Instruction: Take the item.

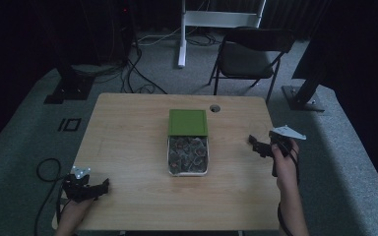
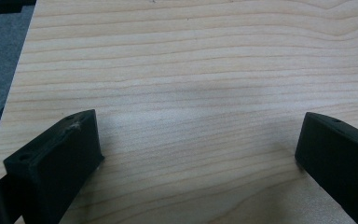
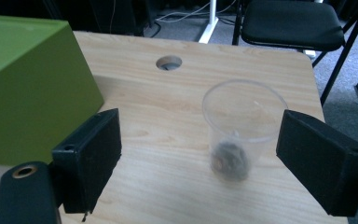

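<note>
Two grippers are working here, and both are standing wide open with nothing between their jaws. The right gripper is lining up on a clear plastic cup near the right edge of the table — its jaws are flanking the cup without touching it, apparently readying to close on it. The cup is standing upright with one small dark piece at its bottom. The left gripper is hovering over bare wood at the near left corner, probably waiting out of the way. At the table's middle the open white tray of dark pieces is sitting, its green lid slid toward the far edge — likely to leave the contents reachable.
</note>
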`<move>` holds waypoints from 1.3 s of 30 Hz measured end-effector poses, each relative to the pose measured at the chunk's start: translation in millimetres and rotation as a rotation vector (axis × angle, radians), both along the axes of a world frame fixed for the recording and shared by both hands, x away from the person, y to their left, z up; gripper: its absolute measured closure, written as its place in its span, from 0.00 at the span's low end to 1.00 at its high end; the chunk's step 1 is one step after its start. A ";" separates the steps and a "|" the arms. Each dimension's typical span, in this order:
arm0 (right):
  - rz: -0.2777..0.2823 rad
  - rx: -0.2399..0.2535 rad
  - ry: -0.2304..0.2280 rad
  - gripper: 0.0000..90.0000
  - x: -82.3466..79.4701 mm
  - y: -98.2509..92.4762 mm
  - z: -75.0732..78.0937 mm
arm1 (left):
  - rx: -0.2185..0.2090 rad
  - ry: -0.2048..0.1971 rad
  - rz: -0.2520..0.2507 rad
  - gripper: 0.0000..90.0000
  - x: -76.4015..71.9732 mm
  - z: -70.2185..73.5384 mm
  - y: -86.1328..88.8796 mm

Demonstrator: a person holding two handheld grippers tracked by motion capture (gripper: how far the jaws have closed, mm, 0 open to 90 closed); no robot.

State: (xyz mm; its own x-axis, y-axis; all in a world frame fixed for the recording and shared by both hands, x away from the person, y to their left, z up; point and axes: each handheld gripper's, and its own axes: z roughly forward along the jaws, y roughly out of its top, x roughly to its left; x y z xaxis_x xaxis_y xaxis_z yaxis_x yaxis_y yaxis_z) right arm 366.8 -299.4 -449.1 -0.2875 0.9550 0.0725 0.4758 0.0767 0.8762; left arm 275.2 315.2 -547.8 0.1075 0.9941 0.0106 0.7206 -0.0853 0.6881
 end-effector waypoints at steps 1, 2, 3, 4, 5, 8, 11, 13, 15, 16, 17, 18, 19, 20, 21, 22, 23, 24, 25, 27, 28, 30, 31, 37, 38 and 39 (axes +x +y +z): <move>0.000 0.000 0.005 0.16 -1.5 -1.0 -1.8 | 0.000 0.000 0.000 0.01 0.0 0.0 0.0; 0.000 0.001 0.008 0.16 -2.8 -1.9 -3.7 | 0.000 0.000 0.000 0.01 0.0 0.0 0.0; 0.000 0.001 0.013 0.16 -4.3 -2.8 -5.8 | 0.000 0.000 0.000 0.01 0.0 0.0 0.0; 0.001 0.002 0.016 0.16 -5.8 -3.6 -7.8 | 0.000 0.000 0.000 0.01 0.0 0.0 0.0; 0.000 0.002 0.019 0.16 -7.5 -4.3 -9.6 | 0.000 0.000 0.000 0.01 0.0 0.0 0.0; 0.001 0.004 0.025 0.16 -12.7 -6.6 -14.7 | 0.000 0.000 0.000 0.01 0.0 0.0 0.0; -0.002 0.007 0.027 0.16 -18.3 -8.6 -19.0 | 0.000 0.000 0.000 0.01 0.0 0.0 0.0; -0.006 0.007 0.029 0.16 -21.9 -9.9 -21.9 | 0.000 0.000 0.000 0.01 0.0 0.0 0.0; 0.001 0.008 0.031 0.16 -25.0 -10.7 -25.2 | 0.000 0.000 0.000 0.01 0.0 0.0 0.0; 0.003 0.006 0.033 0.16 -26.5 -10.9 -27.2 | 0.000 0.000 0.000 0.01 0.0 0.0 0.0; 0.003 -0.001 0.033 0.16 -27.7 -11.1 -29.5 | 0.000 0.000 0.000 0.01 0.0 0.0 0.0; 0.008 -0.004 0.036 0.16 -29.0 -11.5 -32.2 | 0.000 0.000 0.000 0.01 0.0 0.0 0.0; 0.013 0.001 0.041 0.16 -30.1 -11.9 -35.1 | 0.000 0.000 0.000 0.01 0.0 0.0 0.0; 0.018 0.001 0.048 0.16 -31.3 -12.4 -38.1 | 0.000 0.000 0.000 0.01 0.0 0.0 0.0; 0.018 -0.005 0.057 0.16 -32.6 -12.8 -41.1 | 0.000 0.000 0.000 0.01 0.0 0.0 0.0; 0.017 -0.007 0.062 0.16 -34.0 -13.4 -43.9 | 0.000 0.000 0.000 0.01 0.0 0.0 0.0; 0.016 -0.003 0.065 0.16 -35.4 -14.2 -46.3 | 0.000 0.000 0.000 0.01 0.0 0.0 0.0; 0.014 -0.001 0.067 0.16 -36.8 -14.8 -48.7 | 0.000 0.000 0.000 0.01 0.0 0.0 0.0; 0.013 -0.002 0.071 0.16 -38.2 -15.3 -51.0 | 0.000 0.000 0.000 0.01 0.0 0.0 0.0; 0.010 0.003 0.079 0.16 -40.8 -16.0 -55.5 | -0.001 0.000 0.000 0.01 0.0 0.0 0.0; 0.010 0.003 0.081 0.16 -41.9 -16.2 -57.9 | 0.000 0.000 0.000 0.01 0.0 0.0 0.0; 0.013 -0.004 0.086 0.16 -43.9 -16.5 -62.3 | 0.000 0.000 0.000 0.01 0.0 0.0 0.0; 0.012 -0.005 0.091 0.16 -44.7 -16.7 -64.7 | 0.000 0.000 0.000 0.01 0.0 0.0 0.0; 0.021 0.009 0.117 0.16 -50.1 -17.2 -76.3 | 0.000 0.000 0.000 0.01 0.0 0.0 0.0; 0.025 0.008 0.120 0.16 -51.1 -17.0 -77.7 | 0.000 0.000 0.000 0.01 0.0 0.0 0.0; 0.028 0.006 0.123 0.16 -52.3 -16.7 -79.0 | 0.000 0.000 0.000 0.01 0.0 0.0 0.0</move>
State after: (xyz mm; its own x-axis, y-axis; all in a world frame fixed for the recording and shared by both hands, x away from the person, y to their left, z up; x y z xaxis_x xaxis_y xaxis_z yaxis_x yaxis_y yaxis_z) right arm 314.6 -316.1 -528.0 -0.3029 0.9461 0.1143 0.5772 0.0867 0.8120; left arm 275.2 315.2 -547.8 0.1074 0.9942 0.0103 0.7206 -0.0850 0.6882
